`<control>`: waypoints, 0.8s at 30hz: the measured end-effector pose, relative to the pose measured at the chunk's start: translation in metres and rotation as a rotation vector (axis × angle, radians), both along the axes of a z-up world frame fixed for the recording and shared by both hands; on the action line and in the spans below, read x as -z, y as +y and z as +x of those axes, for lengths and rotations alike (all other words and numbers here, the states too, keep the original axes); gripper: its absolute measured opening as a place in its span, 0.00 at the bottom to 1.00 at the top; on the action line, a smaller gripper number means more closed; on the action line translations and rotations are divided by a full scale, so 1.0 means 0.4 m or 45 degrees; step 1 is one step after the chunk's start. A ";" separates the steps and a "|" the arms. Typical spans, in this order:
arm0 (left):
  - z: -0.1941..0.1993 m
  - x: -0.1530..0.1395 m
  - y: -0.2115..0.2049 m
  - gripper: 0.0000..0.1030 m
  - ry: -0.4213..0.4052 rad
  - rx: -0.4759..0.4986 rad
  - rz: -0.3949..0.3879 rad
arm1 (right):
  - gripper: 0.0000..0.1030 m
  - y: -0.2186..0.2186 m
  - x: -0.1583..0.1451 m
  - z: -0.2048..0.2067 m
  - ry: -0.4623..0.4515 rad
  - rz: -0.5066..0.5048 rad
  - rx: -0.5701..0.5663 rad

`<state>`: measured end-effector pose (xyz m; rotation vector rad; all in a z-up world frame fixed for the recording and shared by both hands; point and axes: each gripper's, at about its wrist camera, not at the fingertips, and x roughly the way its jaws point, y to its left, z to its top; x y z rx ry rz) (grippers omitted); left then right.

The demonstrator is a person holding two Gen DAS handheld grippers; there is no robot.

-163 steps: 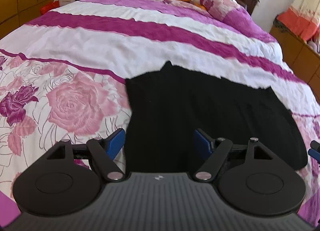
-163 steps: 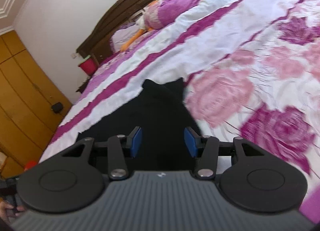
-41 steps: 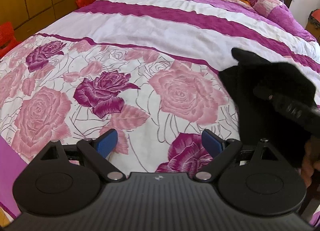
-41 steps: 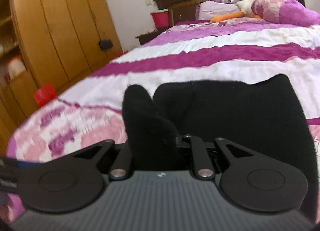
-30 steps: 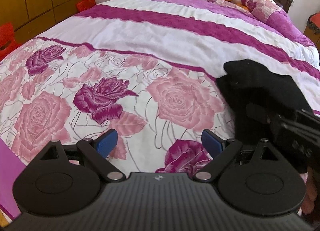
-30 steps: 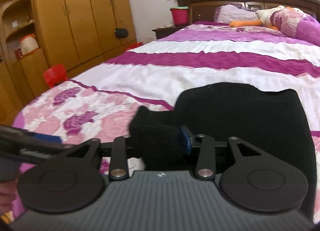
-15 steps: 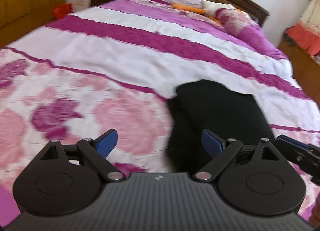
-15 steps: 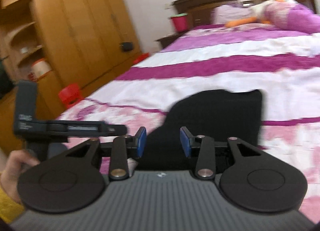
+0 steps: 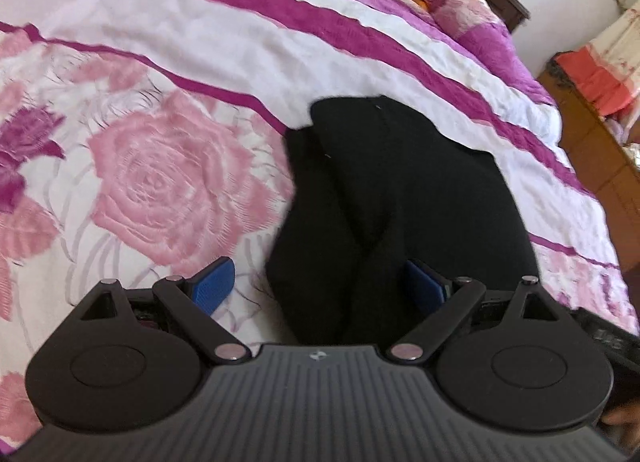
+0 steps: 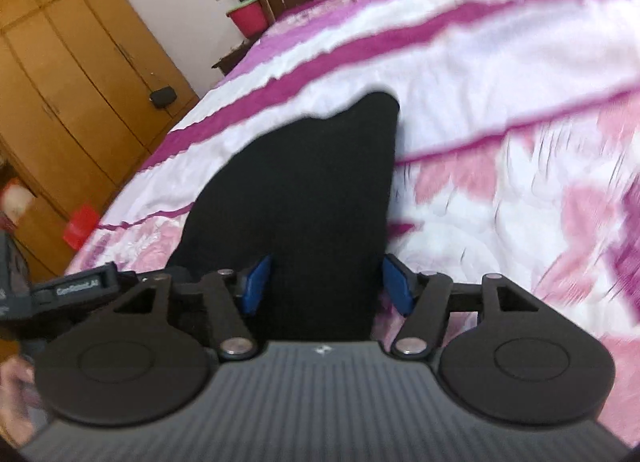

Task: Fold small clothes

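Black garment (image 9: pixel 400 189) lies flat on the bed (image 9: pixel 224 41), on the floral quilt, partly folded: in the left wrist view one layer is doubled over from the left side, with a diagonal fold edge running down the middle toward the camera. Its far end reaches the white and magenta stripes; the near end runs under the camera housing.

Left tool (image 9: pixel 320 282): blue pads wide apart, nothing between them in contact. Left pad sits over the rose print, right pad over the black fabric. The tool hovers above the garment's near-left edge; cannot tell if it touches the cloth.

Right tool (image 10: pixel 324 282): pads also apart, gripping nothing. The garment's near end fills the gap between them; the right pad sits at the garment's right edge, the left pad over the black fabric. This view is motion-blurred, so contact with the cloth is unclear.

The left tool's body (image 10: pixel 76 286) shows at the left of the right wrist view, just beside the right one.

Background: wooden wardrobe (image 10: pixel 72 73), red bucket (image 10: pixel 248 15) by the headboard, pillows (image 9: pixel 460 9) at the far end of the bed.
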<state>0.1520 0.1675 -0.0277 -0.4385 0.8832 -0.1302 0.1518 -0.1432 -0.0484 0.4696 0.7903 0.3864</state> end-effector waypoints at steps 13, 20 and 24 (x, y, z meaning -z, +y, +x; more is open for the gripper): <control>0.002 0.030 -0.065 0.55 -0.029 0.233 -0.357 | 0.34 -0.012 0.002 0.019 0.028 0.274 -0.062; -0.091 -0.051 -0.195 0.52 -0.074 0.383 -0.406 | 0.34 -0.107 -0.128 -0.081 -0.012 0.143 -0.068; -0.166 -0.047 -0.280 0.52 -0.047 0.459 -0.376 | 0.34 -0.179 -0.138 -0.178 0.025 0.076 -0.043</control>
